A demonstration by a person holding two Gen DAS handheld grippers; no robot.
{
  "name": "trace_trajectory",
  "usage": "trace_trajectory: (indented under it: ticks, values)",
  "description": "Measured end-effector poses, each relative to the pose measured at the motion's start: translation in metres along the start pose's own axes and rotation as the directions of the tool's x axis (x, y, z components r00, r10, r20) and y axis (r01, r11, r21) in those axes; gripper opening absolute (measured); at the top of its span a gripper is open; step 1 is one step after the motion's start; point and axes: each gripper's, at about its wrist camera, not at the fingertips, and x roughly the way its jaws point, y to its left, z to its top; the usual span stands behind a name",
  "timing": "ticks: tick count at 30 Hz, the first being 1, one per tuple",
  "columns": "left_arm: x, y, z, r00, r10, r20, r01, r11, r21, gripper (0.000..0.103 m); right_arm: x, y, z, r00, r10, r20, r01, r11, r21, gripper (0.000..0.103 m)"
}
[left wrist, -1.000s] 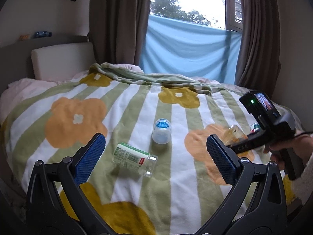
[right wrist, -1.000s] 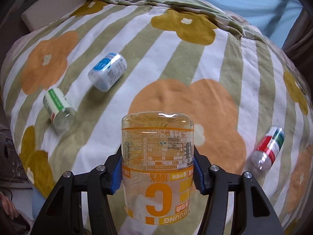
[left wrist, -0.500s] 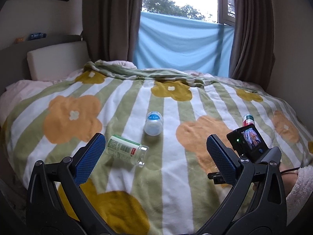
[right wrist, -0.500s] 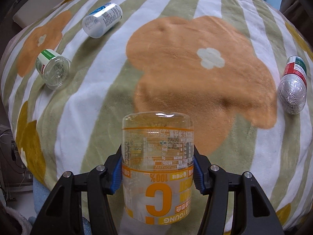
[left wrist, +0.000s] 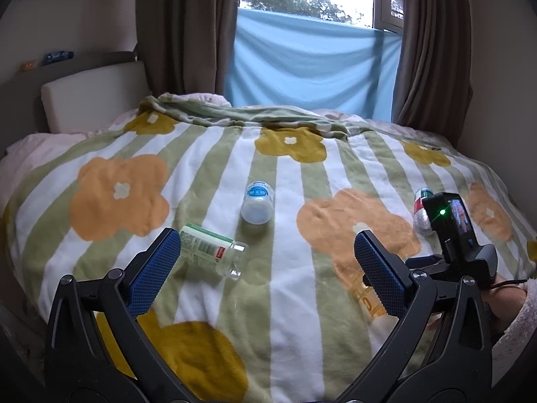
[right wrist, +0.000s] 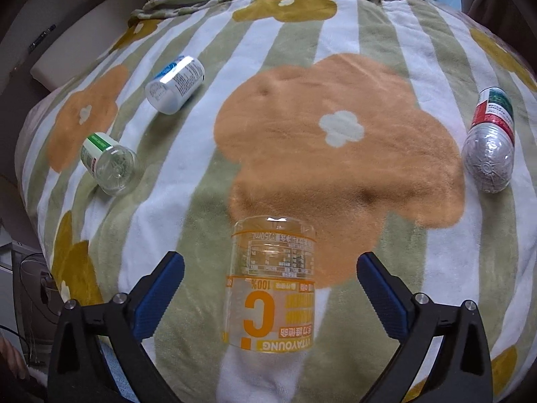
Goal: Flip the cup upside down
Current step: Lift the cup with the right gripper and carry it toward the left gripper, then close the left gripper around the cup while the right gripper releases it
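Note:
A clear cup with an orange "C" label (right wrist: 272,288) stands upside down on the flowered blanket (right wrist: 335,141), its print inverted. My right gripper (right wrist: 271,278) is open, its blue pads apart on either side of the cup and not touching it. In the left wrist view the cup (left wrist: 364,294) shows partly behind my left gripper's right finger. My left gripper (left wrist: 268,257) is open and empty above the near part of the bed. The right gripper's body and camera (left wrist: 451,235) show at the right.
Three other cups lie on their sides: a green-labelled clear one (right wrist: 107,161) (left wrist: 209,250), a blue-and-white one (right wrist: 176,84) (left wrist: 257,201) and a red-and-green one (right wrist: 490,141) (left wrist: 422,211). A pillow (left wrist: 94,97) and curtains (left wrist: 315,67) are beyond the bed.
My right gripper lowered the orange-labelled cup onto the blanket, then opened and let go of it. The left gripper drew back and tilted a little.

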Motion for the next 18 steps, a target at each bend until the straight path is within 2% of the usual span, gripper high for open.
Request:
trace_trajectory:
  ticks: [4, 7, 9, 11, 13, 15, 18]
  values:
    - [0.004, -0.014, 0.018, 0.999, -0.034, -0.028, 0.034, 0.999, -0.003, 0.103, -0.047, -0.010, -0.007, 0.993, 0.007, 0.120, -0.008, 1.000, 0.014, 0.103]
    - [0.006, -0.030, 0.038, 0.999, -0.029, -0.034, 0.029, 1.000, 0.000, 0.103, -0.089, -0.018, -0.017, 0.967, 0.036, 0.254, -0.034, 0.999, -0.013, 0.103]
    - [0.013, -0.044, 0.052, 0.995, -0.029, -0.092, 0.030, 0.999, 0.012, 0.103, -0.110, -0.022, -0.026, 0.951, 0.011, 0.309, 0.004, 0.999, -0.047, 0.103]
    - [0.026, -0.063, 0.063, 0.983, -0.056, -0.178, 0.067, 0.996, 0.057, 0.103, -0.123, -0.024, -0.036, 0.939, -0.046, 0.341, 0.078, 0.994, -0.081, 0.103]
    - [0.037, -0.083, 0.066, 0.974, -0.034, -0.224, 0.061, 0.992, 0.112, 0.103, -0.134, -0.029, -0.050, 0.914, -0.080, 0.398, 0.126, 0.988, -0.090, 0.103]
    - [0.051, -0.103, 0.065, 0.960, -0.016, -0.280, 0.063, 0.985, 0.160, 0.103, -0.143, -0.036, -0.063, 0.887, -0.092, 0.453, 0.140, 0.988, -0.073, 0.103]
    - [0.075, -0.126, 0.054, 0.929, -0.025, -0.368, 0.093, 0.982, 0.167, 0.103, -0.152, -0.050, -0.078, 0.867, -0.071, 0.492, 0.107, 0.993, -0.047, 0.103]
